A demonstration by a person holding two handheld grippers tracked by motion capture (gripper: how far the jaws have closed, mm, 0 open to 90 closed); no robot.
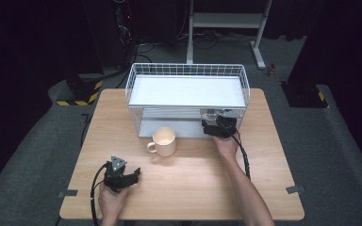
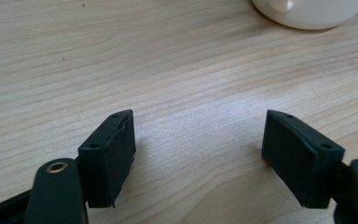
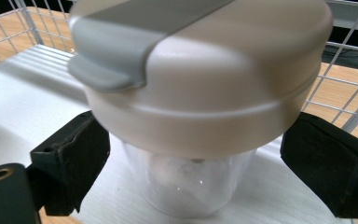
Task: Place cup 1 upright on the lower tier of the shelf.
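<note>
Inside the wire rack's [image 1: 188, 96] lower shelf stands the lidded clear cup [image 3: 200, 107], between the right hand-held gripper's [image 3: 193, 163] spread jaws; I'd back straight out, keeping both pads clear of its lid.

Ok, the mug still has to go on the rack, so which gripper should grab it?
Probably the left gripper: it's open, empty, with the mug just ahead. The right gripper still straddles the lidded clear container inside the wire rack.

Cream mug [image 1: 165, 140], white wire rack [image 1: 188, 70], clear cup [image 3: 191, 182] with cream-and-grey lid [image 3: 200, 70]
</note>
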